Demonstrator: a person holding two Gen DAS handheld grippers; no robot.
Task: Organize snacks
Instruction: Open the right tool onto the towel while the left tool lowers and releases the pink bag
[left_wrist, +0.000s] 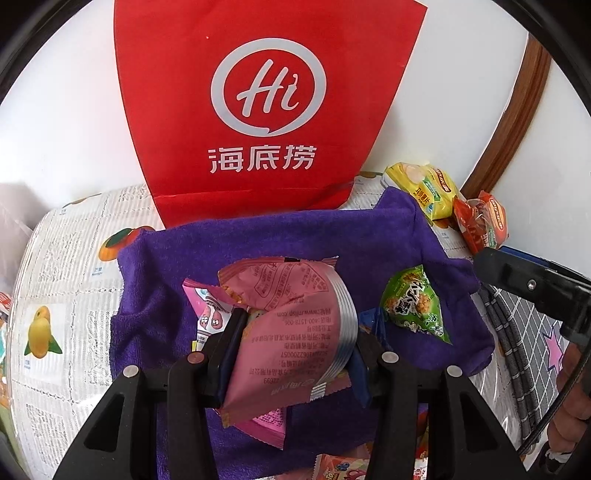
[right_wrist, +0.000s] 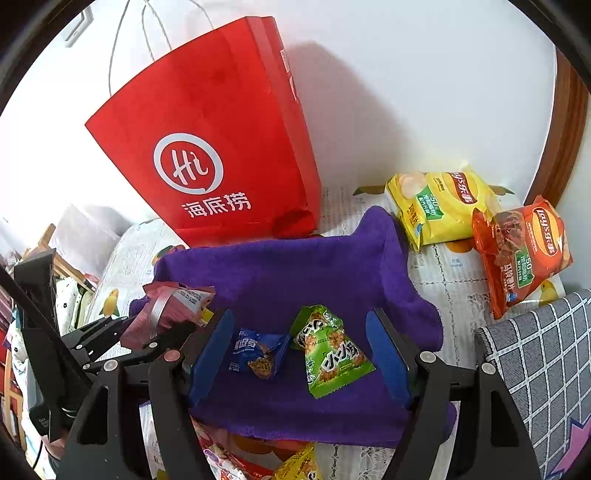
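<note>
My left gripper (left_wrist: 295, 347) is shut on a pink snack packet (left_wrist: 291, 332) and holds it above the purple towel (left_wrist: 369, 236); another pink packet (left_wrist: 207, 314) lies under it. The packet also shows in the right wrist view (right_wrist: 166, 310). My right gripper (right_wrist: 301, 354) is open over the purple towel (right_wrist: 295, 266), with a green triangular snack packet (right_wrist: 328, 350) and a small blue cookie packet (right_wrist: 258, 354) between its fingers. The green packet also shows in the left wrist view (left_wrist: 413, 302). A red paper bag (left_wrist: 266, 110) stands upright behind the towel, also in the right wrist view (right_wrist: 221, 155).
A yellow chip bag (right_wrist: 439, 206) and an orange chip bag (right_wrist: 521, 251) lie at the back right by the wall. A grey checked cloth (right_wrist: 543, 369) lies at the right. More snack packets (right_wrist: 258, 465) lie at the near edge. The table has a printed fruit cover (left_wrist: 66, 288).
</note>
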